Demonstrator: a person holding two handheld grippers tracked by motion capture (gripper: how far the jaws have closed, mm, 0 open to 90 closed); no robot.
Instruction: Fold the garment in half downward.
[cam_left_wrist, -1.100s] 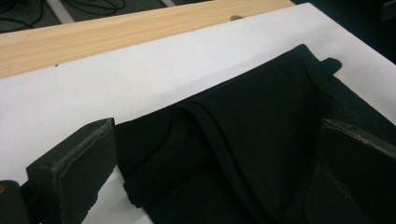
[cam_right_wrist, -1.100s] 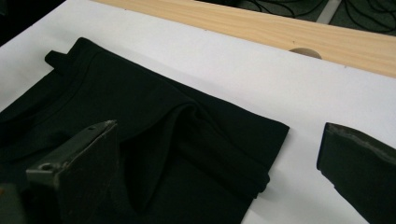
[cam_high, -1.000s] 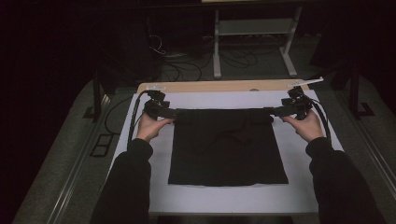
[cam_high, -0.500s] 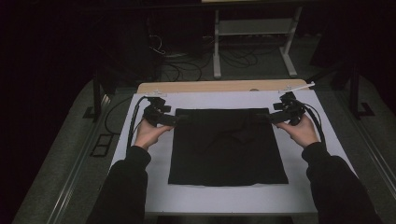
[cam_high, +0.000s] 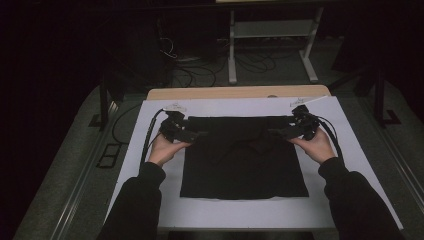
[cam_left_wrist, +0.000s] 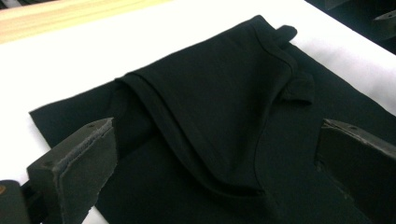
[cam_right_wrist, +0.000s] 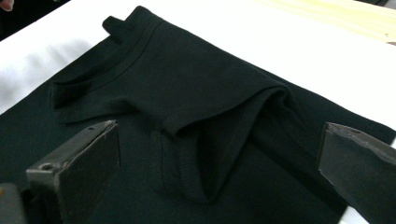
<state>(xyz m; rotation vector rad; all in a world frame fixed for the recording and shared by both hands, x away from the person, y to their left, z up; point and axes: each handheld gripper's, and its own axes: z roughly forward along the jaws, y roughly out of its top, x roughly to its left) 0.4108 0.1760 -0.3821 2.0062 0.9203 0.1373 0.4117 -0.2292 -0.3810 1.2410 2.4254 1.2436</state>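
A black garment lies folded flat on a white sheet. My left gripper is at its upper left corner, and my right gripper is at its upper right corner. In the left gripper view, the left gripper is open, its jaws wide apart either side of a folded-in sleeve and hem. The right gripper is also open, over a raised fold of black cloth. Neither gripper holds any cloth.
The white sheet covers a table whose wooden far edge shows at the back. Cables trail from both grippers along the sheet. A metal stand and floor cables sit in the dark beyond the table.
Both hands have drawn slightly toward the person, and the grippers now point inward over the garment's upper corners. The garment itself has hardly shifted.
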